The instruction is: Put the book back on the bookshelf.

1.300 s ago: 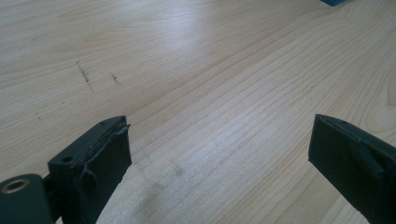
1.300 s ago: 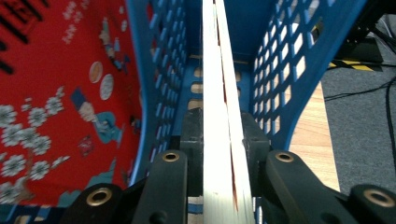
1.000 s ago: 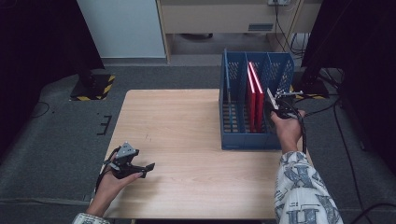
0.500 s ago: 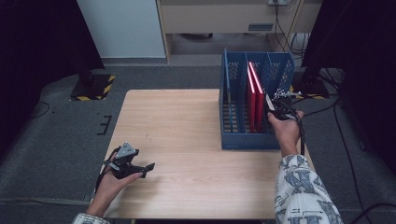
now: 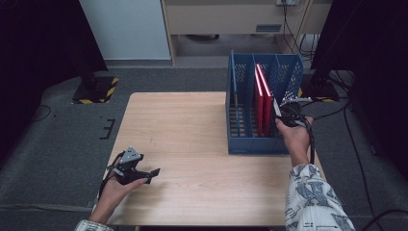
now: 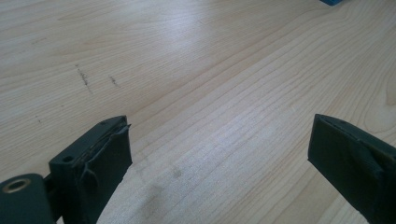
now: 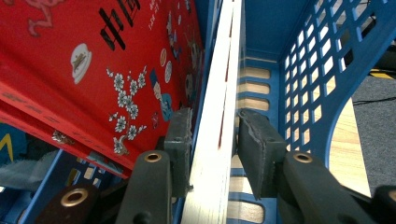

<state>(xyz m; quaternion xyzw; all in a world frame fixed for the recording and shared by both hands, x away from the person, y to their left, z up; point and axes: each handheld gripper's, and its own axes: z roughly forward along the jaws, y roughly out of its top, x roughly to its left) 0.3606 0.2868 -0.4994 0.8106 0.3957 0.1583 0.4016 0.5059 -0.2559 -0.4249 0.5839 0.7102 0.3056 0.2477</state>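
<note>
A blue mesh file rack (image 5: 240,144) stands at the table's right side with red books (image 5: 262,96) upright in it. My right gripper (image 5: 284,113) reaches into the rack's right compartment, its jaws on either side of a thin book (image 7: 224,70) seen from its white page edge. The jaws have just been opening, and the pads (image 7: 180,135) now sit beside the book without pressing on it. The red cover (image 7: 116,60) of a neighbouring book leans at the left. My left gripper (image 5: 144,175) rests near the table's front left, wide open over bare wood (image 6: 219,154).
The wooden table (image 5: 192,134) spreads between the two hands. The rack's mesh wall (image 7: 322,70) is close on the right of the right jaw. Cables trail on the grey floor (image 5: 337,110) to the right of the table.
The right hand has barely shifted beside the rack. The left hand and its gripper have kept still.
</note>
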